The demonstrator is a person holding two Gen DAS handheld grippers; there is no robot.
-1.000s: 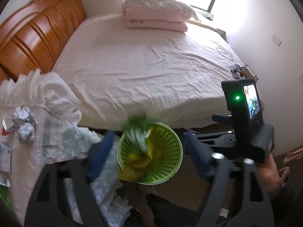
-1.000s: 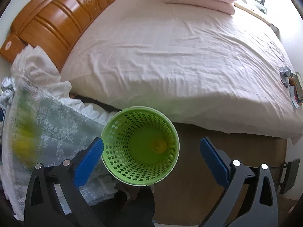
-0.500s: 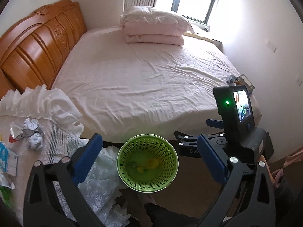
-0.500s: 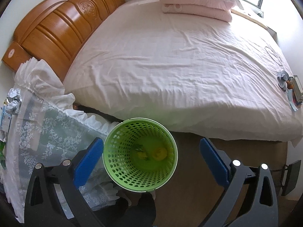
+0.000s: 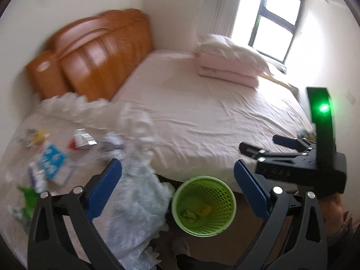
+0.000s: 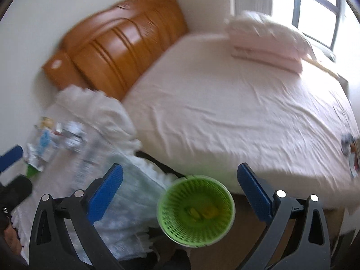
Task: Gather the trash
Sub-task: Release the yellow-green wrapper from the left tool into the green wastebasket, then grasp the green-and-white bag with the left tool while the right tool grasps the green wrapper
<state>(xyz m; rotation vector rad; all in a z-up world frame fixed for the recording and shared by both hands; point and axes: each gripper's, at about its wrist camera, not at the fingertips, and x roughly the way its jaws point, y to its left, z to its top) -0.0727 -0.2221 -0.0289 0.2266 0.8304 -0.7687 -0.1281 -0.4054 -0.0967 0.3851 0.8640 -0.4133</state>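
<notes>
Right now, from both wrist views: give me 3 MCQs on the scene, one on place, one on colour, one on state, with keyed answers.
1. Where does the bin stand?
A. on the bed
B. on the floor, between the bed and the lace-covered table
C. on the window sill

2. What colour is the bin?
A. green
B. red
C. white

3. How do the jaws of the left gripper stand?
A. shut on a wrapper
B. shut on the bin rim
C. wide open, nothing between them

Key:
1 B: the bin sits low beside the bed edge, next to the lace-covered table.
2 A: its mesh wall is bright green in both views.
3 C: the blue pads stand far apart, having just been opening, and hold nothing; the loose trash lies on the table.
</notes>
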